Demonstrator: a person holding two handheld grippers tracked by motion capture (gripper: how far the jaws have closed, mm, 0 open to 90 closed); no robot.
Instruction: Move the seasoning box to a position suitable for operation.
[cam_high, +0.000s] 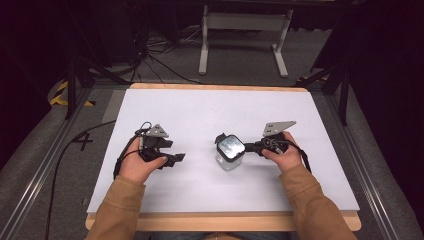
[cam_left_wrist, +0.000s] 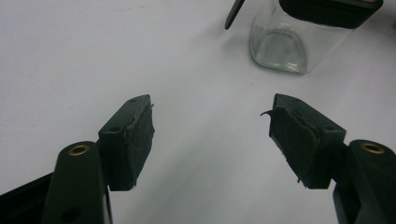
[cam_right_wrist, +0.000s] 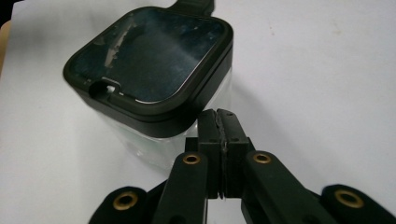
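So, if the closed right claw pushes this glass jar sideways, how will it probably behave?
The glass jar looks empty, so it is probably light and may slide on the smooth white table. A push at its black lid could tip it. The right claw is already beside that lid.

Jar (cam_high: 230, 151) on table (cam_high: 200, 110), between left gripper (cam_high: 175, 158) and right gripper (cam_high: 248, 146)

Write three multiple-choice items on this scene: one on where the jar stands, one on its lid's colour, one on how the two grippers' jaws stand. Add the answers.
1. The glass jar stands:
A. by the right gripper
B. behind the left gripper
C. on the floor

2. Its lid is:
A. white
B. black
C. red

3. The jaws are:
A. both open
B. left shut, right open
C. left open, right shut

Answers:
1 A, the right jaws' tips meet the jar's side below the lid.
2 B, dark frame and top.
3 C, left pads stand wide apart, right pads pressed together.
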